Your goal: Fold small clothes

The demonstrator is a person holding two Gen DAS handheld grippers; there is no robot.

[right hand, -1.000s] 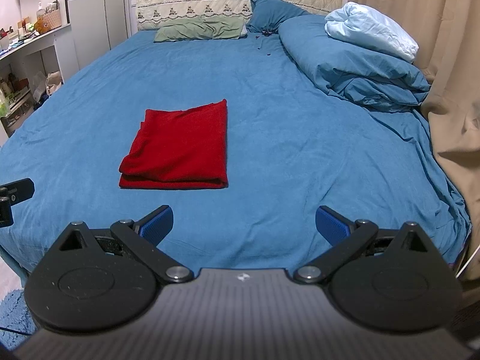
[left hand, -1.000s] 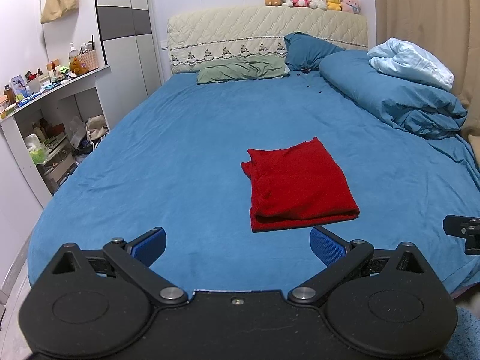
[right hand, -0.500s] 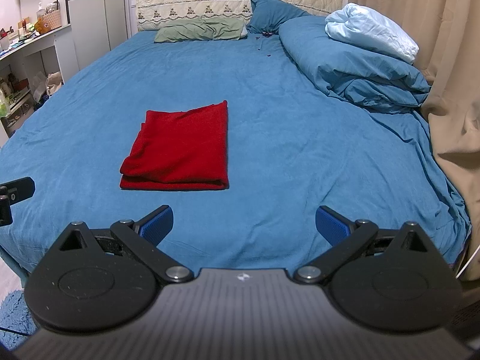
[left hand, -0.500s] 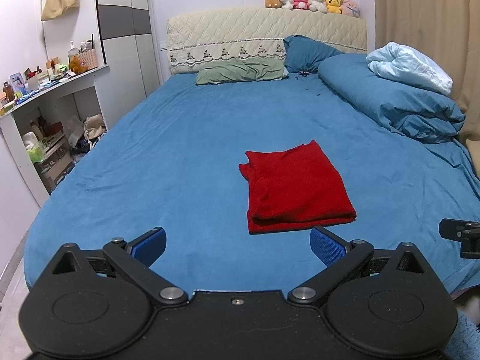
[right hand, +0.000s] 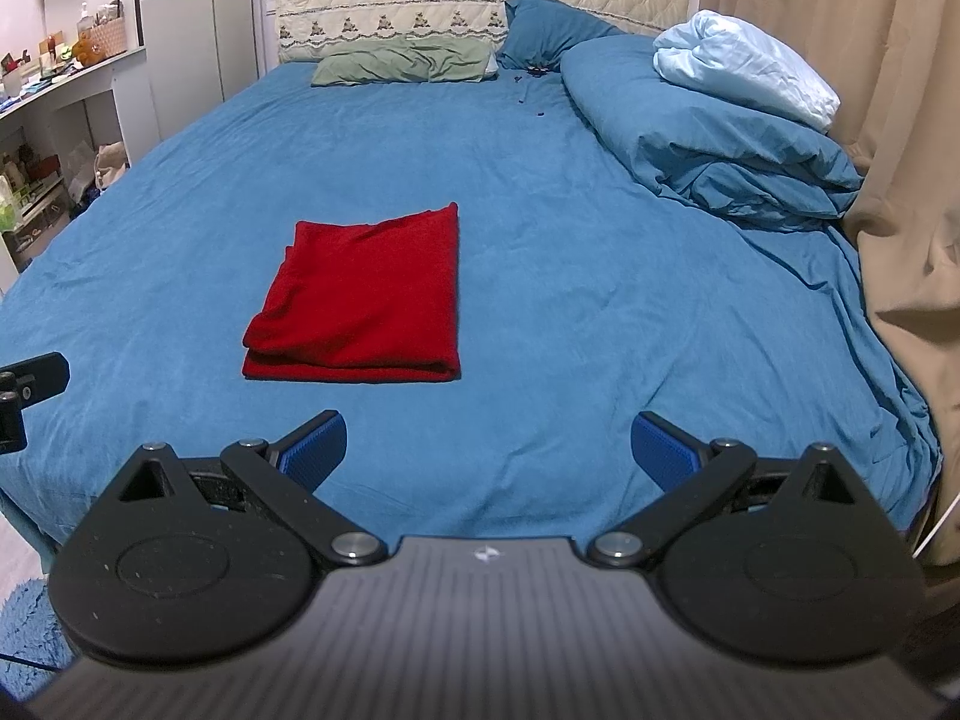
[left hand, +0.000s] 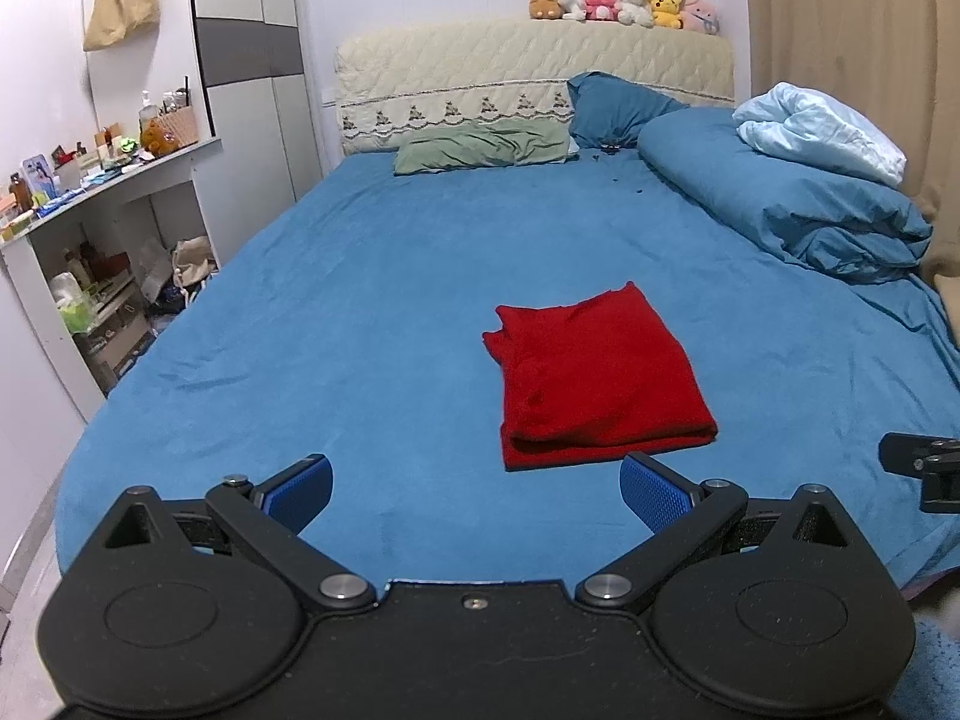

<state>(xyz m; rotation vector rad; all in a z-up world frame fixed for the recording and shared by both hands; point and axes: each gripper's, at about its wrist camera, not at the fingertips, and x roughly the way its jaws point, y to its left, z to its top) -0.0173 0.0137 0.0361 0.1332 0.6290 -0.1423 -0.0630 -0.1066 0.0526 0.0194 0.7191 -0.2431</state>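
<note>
A red garment [left hand: 594, 378] lies folded into a flat rectangle on the blue bed sheet [left hand: 360, 330], its thick folded edge facing me. In the right wrist view the same red garment [right hand: 366, 300] sits left of centre. My left gripper [left hand: 477, 489] hovers open above the bed's near edge, short of the garment, with nothing between its blue pads. My right gripper [right hand: 489, 450] is open too, nearer than the garment and to its right. Each gripper shows at the edge of the other's view.
A rolled blue duvet [left hand: 798, 210] with a pale blue blanket [left hand: 822, 132] lies along the right side. Pillows [left hand: 480, 147] rest by the headboard, plush toys [left hand: 618, 3] on top. A cluttered white shelf [left hand: 90, 192] stands left, beige curtains [right hand: 840, 60] right.
Both grippers have drawn back slightly from the bed; the red garment looks a little farther away. It lies as before, and both grippers stay open.
</note>
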